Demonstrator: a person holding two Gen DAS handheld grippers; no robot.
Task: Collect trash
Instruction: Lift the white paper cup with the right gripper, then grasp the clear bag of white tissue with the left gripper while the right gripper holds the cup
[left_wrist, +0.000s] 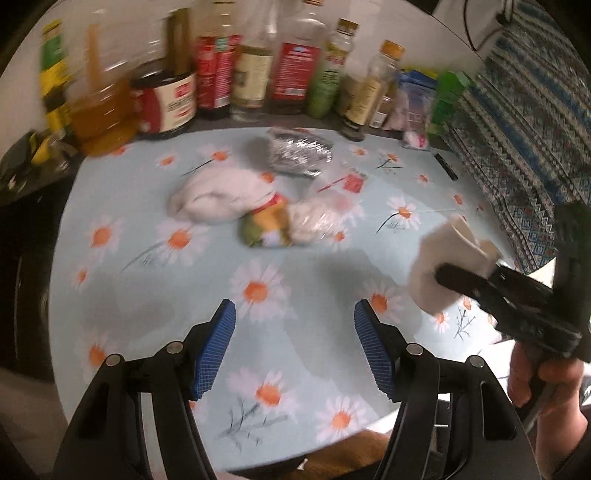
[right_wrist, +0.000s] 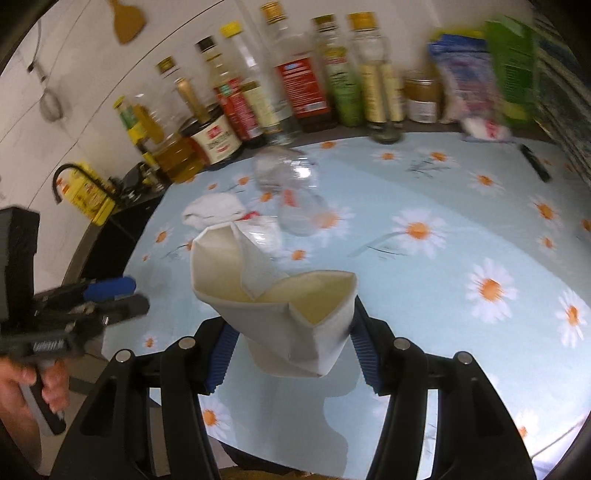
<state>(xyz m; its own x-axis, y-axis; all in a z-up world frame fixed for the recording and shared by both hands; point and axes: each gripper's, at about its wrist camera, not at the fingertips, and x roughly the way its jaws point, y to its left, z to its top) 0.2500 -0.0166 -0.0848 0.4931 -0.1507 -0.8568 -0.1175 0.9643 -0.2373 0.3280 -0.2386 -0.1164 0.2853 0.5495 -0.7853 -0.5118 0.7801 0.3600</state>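
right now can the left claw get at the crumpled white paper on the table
Probably yes. The left claw is open and empty, and only bare tablecloth lies between it and the crumpled white paper. The right claw, holding a paper cup, is off to the side.

Pale blue tablecloth (right_wrist: 461, 192) dotted with white-and-orange daisies, cream crumpled paper cup (right_wrist: 291, 317), silvery foil wrapper (left_wrist: 299, 153), blue ribbed gripper pads (left_wrist: 216, 347).

Home kitchen: condiment bottles (right_wrist: 295, 74), hung strainer (right_wrist: 51, 103)

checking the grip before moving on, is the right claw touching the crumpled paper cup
Touching: the right wrist view shows the right claw with both blue pads pressed against the crumpled paper cup.
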